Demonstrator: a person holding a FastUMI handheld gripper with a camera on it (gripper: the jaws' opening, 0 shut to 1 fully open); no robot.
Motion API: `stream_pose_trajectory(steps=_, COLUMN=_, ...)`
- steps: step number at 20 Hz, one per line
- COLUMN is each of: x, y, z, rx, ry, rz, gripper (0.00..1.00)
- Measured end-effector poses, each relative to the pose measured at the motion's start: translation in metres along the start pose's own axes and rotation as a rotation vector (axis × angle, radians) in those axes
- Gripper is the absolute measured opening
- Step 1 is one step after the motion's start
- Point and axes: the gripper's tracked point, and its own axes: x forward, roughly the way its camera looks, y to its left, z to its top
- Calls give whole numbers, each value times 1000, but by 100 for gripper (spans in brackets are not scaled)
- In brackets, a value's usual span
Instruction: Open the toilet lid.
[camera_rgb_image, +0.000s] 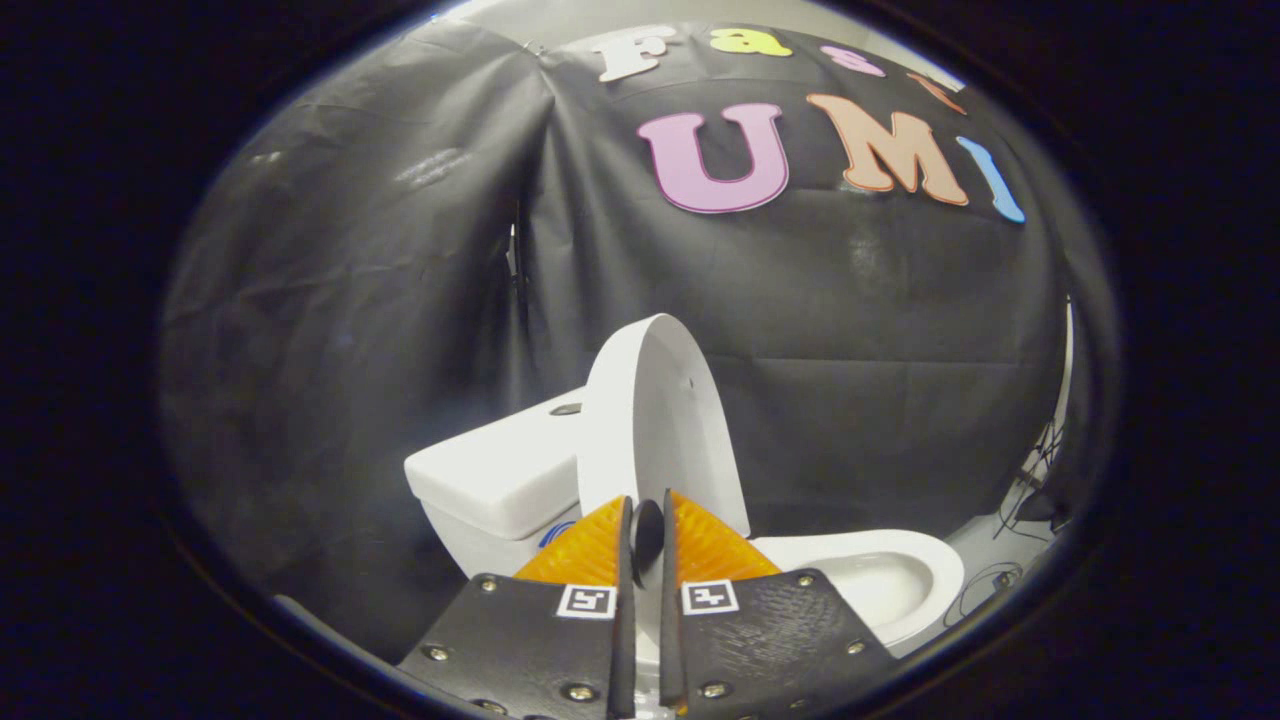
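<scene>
Against the black booth wall (850, 320), the toilet lid (655, 420) stands nearly upright beside the tank (495, 475), our gripper (645, 525) seemingly pinching its edge, so we should push gently until it rests back.

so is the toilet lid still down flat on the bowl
No, the toilet lid stands raised on edge beside the tank, with the bowl open, and the tool pinches the lid's lower edge between its orange fingers.
</scene>
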Motion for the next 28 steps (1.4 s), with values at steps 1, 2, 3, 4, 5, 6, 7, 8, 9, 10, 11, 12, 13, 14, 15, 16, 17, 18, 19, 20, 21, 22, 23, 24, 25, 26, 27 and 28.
stream_pose_trajectory(steps=1, x=0, y=2, z=-1, rx=-2, ry=0, rz=4, gripper=10)
stream_pose_trajectory(steps=2, x=1, y=3, z=0, rx=-3, ry=0, rz=8, gripper=10)
stream_pose_trajectory(steps=3, x=3, y=6, z=-1, rx=-13, ry=3, rz=14, gripper=10)
stream_pose_trajectory(steps=4, x=5, y=9, z=0, rx=-29, ry=4, rz=20, gripper=10)
stream_pose_trajectory(steps=5, x=7, y=14, z=-1, rx=-48, ry=8, rz=30, gripper=10)
stream_pose_trajectory(steps=6, x=11, y=19, z=-6, rx=-60, ry=29, rz=46, gripper=10)
stream_pose_trajectory(steps=7, x=6, y=22, z=-5, rx=-67, ry=13, rz=40, gripper=14)
stream_pose_trajectory(steps=8, x=5, y=20, z=-10, rx=-79, ry=24, rz=38, gripper=19)
stream_pose_trajectory(steps=9, x=5, y=19, z=-10, rx=-73, ry=17, rz=37, gripper=19)
stream_pose_trajectory(steps=10, x=5, y=20, z=-9, rx=-60, ry=19, rz=45, gripper=18)
stream_pose_trajectory(steps=11, x=5, y=20, z=-9, rx=-45, ry=20, rz=56, gripper=19)
stream_pose_trajectory(steps=12, x=4, y=23, z=-8, rx=-29, ry=23, rz=80, gripper=22)
stream_pose_trajectory(steps=13, x=2, y=20, z=-7, rx=-20, ry=19, rz=81, gripper=30)
stream_pose_trajectory(steps=14, x=0, y=19, z=-1, rx=-9, ry=-1, rz=83, gripper=31)
stream_pose_trajectory(steps=15, x=-5, y=16, z=6, rx=-1, ry=-28, rz=82, gripper=31)
stream_pose_trajectory(steps=16, x=-7, y=15, z=11, rx=-2, ry=-50, rz=81, gripper=31)
stream_pose_trajectory(steps=17, x=-7, y=14, z=14, rx=-9, ry=-67, rz=76, gripper=31)
stream_pose_trajectory(steps=18, x=-10, y=14, z=17, rx=-13, ry=-77, rz=70, gripper=33)
stream_pose_trajectory(steps=19, x=-10, y=12, z=18, rx=-16, ry=-86, rz=67, gripper=34)
stream_pose_trajectory(steps=20, x=-12, y=9, z=21, rx=-17, ry=-94, rz=60, gripper=39)
stream_pose_trajectory(steps=21, x=-14, y=9, z=23, rx=-16, ry=-105, rz=56, gripper=45)
stream_pose_trajectory(steps=22, x=-15, y=8, z=27, rx=-13, ry=-117, rz=54, gripper=52)
stream_pose_trajectory(steps=23, x=-17, y=8, z=31, rx=-9, ry=-131, rz=55, gripper=60)
stream_pose_trajectory(steps=24, x=-19, y=7, z=34, rx=-6, ry=-148, rz=55, gripper=68)
stream_pose_trajectory(steps=25, x=-20, y=7, z=39, rx=-2, ry=-164, rz=60, gripper=76)
stream_pose_trajectory(steps=26, x=-22, y=7, z=42, rx=1, ry=-174, rz=63, gripper=84)
stream_pose_trajectory(steps=27, x=-22, y=8, z=43, rx=3, ry=-182, rz=68, gripper=92)
stream_pose_trajectory(steps=28, x=-23, y=8, z=45, rx=6, ry=-190, rz=72, gripper=99)
